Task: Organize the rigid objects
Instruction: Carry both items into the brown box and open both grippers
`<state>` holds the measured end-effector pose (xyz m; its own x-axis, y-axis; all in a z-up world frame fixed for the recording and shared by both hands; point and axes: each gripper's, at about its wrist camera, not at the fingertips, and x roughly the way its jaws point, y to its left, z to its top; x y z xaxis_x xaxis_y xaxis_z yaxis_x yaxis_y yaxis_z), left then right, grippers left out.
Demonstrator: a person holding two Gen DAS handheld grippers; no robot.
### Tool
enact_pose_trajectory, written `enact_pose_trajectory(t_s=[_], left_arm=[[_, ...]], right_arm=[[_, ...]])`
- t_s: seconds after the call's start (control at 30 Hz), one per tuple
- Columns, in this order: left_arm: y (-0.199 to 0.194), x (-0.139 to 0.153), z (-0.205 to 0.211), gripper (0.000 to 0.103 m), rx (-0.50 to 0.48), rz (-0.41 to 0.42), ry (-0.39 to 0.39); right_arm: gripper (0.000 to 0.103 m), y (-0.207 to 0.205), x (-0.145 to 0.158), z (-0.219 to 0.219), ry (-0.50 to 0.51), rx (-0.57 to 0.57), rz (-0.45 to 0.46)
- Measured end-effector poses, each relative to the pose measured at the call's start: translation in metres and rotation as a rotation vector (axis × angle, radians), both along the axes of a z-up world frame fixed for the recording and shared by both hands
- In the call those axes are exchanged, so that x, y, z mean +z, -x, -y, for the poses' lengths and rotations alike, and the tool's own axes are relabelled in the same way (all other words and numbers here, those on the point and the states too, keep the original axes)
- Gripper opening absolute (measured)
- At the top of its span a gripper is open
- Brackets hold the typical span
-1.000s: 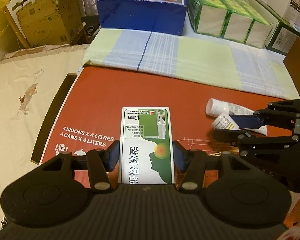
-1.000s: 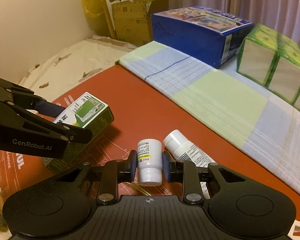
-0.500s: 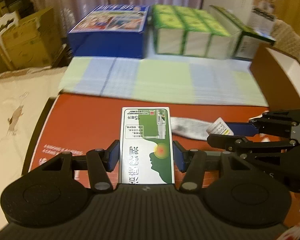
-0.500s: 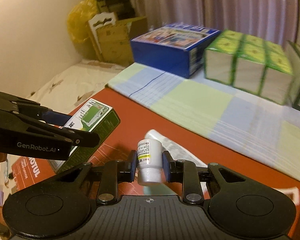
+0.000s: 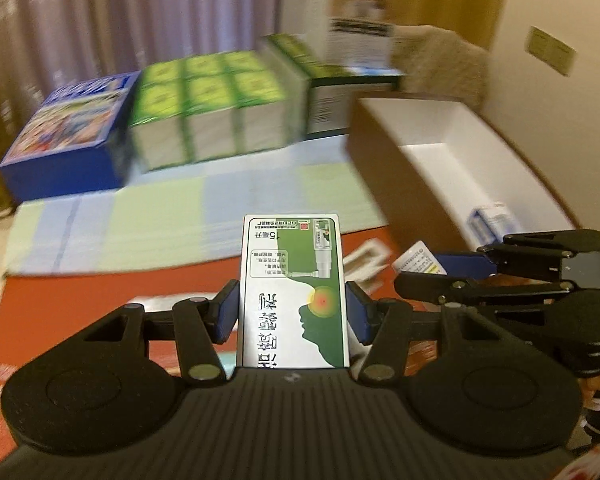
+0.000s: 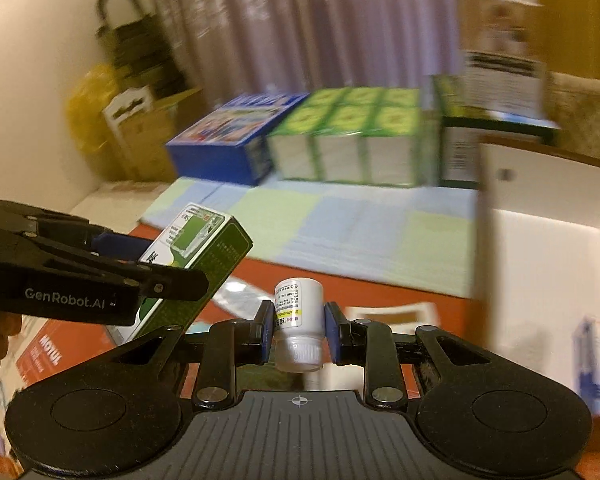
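Note:
My left gripper (image 5: 292, 314) is shut on a green and white medicine carton (image 5: 293, 280), held in the air above the red cardboard sheet (image 5: 80, 284). The same carton (image 6: 204, 236) shows at the left of the right wrist view, clamped in that gripper (image 6: 156, 268). My right gripper (image 6: 298, 330) is shut on a small white pill bottle (image 6: 299, 316), cap toward the camera. In the left wrist view the right gripper (image 5: 428, 270) reaches in from the right with the bottle (image 5: 418, 262) between its pads. A brown box with a white inside (image 5: 440, 148) stands open to the right.
A white tube (image 5: 366, 258) lies on the red sheet. A blue carton (image 5: 66, 136) and green tissue packs (image 5: 220, 108) line the far side of a checked cloth (image 5: 172, 216). Small blue-white packets (image 5: 490, 222) lie inside the white-lined box. Cardboard and a yellow bag (image 6: 88, 116) stand at far left.
Both grippers have risen and swung to the right with the carton and the bottle still held. The open white-lined box has come into view on the right.

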<state>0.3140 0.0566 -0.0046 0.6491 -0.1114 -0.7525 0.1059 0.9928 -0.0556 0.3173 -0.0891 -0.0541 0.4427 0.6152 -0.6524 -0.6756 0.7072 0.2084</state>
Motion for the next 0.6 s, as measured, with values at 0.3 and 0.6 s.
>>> enact_pose_trajectory(t_s=[0.3, 0.6], left_arm=[[-0.040, 0.010, 0.104, 0.051, -0.150, 0.033, 0.025], [-0.098, 0.006, 0.175, 0.051, -0.205, 0.034, 0.002]], right_arm=[[0.024, -0.036, 0.026, 0.096, -0.009, -0.171, 0.050], [0.024, -0.093, 0.030, 0.163, 0.022, -0.251, 0.071]])
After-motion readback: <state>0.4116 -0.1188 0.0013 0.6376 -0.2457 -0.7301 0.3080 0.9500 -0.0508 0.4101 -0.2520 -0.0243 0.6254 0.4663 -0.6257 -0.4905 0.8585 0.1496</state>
